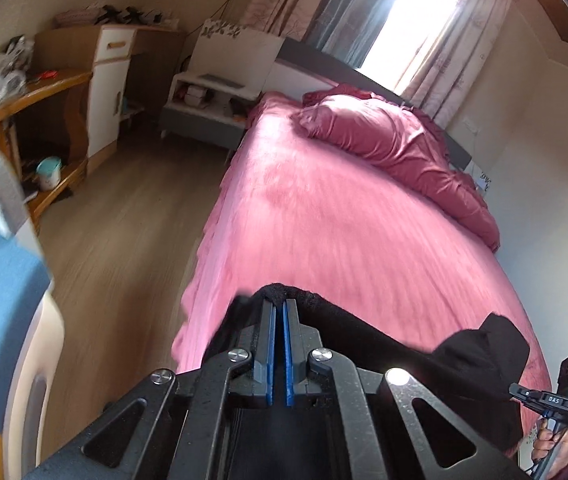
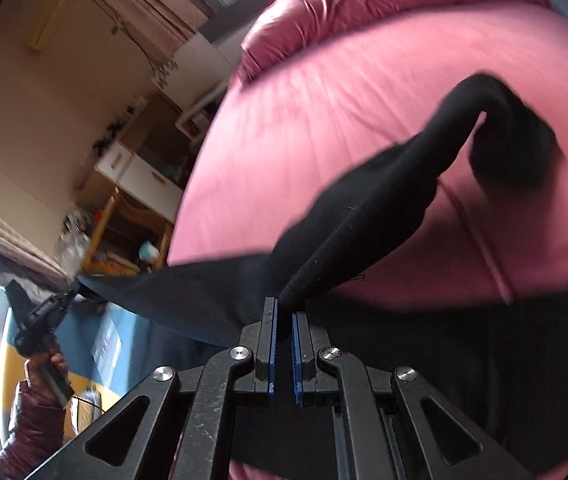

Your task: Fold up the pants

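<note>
pants (image 2: 368, 216), black, hang stretched in the air above the pink bed (image 1: 344, 220). left tool (image 1: 278, 304) pinches one edge of the fabric between its nearly closed blue pads; right tool (image 2: 282, 312) clamps a bunched fold, a leg trailing toward the bed.

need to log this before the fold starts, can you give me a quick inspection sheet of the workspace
surface: pink bed sheet, bare in the middle, rumpled duvet piled at the far end
job's things: black pants lifted above the bed, stretched between both grippers, one leg dangling free
clutter: wooden shelf unit with small items, white cabinet with things on top
grippers: left gripper shut on the pants edge; right gripper shut on a bunched fold
cables: thin wires on the wall
surroundings: wood floor, curtained bright window
</note>
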`<state>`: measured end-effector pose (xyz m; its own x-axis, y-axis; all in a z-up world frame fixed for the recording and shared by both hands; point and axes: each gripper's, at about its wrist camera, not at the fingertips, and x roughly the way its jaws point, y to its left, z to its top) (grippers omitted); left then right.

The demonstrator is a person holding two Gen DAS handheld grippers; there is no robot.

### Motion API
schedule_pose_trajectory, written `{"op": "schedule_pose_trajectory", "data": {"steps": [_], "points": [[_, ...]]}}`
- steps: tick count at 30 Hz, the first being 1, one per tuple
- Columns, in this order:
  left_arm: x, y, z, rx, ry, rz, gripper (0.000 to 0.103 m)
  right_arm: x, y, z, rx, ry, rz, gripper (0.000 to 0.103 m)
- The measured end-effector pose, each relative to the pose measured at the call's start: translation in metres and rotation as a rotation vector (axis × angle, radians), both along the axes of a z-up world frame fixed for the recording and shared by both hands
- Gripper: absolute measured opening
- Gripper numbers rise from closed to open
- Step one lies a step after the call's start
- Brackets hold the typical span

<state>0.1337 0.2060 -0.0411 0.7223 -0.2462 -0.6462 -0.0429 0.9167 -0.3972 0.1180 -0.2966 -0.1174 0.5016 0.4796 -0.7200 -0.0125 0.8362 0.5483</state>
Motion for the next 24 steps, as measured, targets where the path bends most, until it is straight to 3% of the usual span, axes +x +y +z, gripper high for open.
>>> {"op": "schedule_pose_trajectory", "data": {"steps": [4, 8, 10, 14, 17, 19, 24], "points": [[-0.041, 0.002, -0.042, -0.048, 0.102, 0.024, 0.003, -0.031, 0.009, -0.035, -0.049, 0.069, 0.025, 0.006], [-0.067, 0.009, -0.092, -0.173, 0.257, 0.089, 0.006, -0.041, 0.009, -0.071, -0.058, 0.137, 0.003, 0.006], [-0.079, 0.017, -0.111, -0.274, 0.321, 0.144, 0.020, -0.042, 0.005, -0.084, -0.056, 0.156, -0.012, 0.006], [-0.103, 0.036, -0.132, -0.519, 0.321, 0.243, 0.034, -0.035, -0.001, -0.098, -0.011, 0.178, -0.052, 0.006], [-0.109, 0.044, -0.137, -0.628, 0.289, 0.285, 0.044, -0.035, -0.009, -0.109, 0.047, 0.196, -0.084, 0.009], [-0.105, 0.042, -0.140, -0.654, 0.299, 0.287, 0.049, -0.034, -0.020, -0.115, 0.099, 0.208, -0.115, 0.010], [-0.086, 0.033, -0.147, -0.624, 0.358, 0.273, 0.047, -0.025, -0.036, -0.128, 0.172, 0.233, -0.155, 0.012]]}}
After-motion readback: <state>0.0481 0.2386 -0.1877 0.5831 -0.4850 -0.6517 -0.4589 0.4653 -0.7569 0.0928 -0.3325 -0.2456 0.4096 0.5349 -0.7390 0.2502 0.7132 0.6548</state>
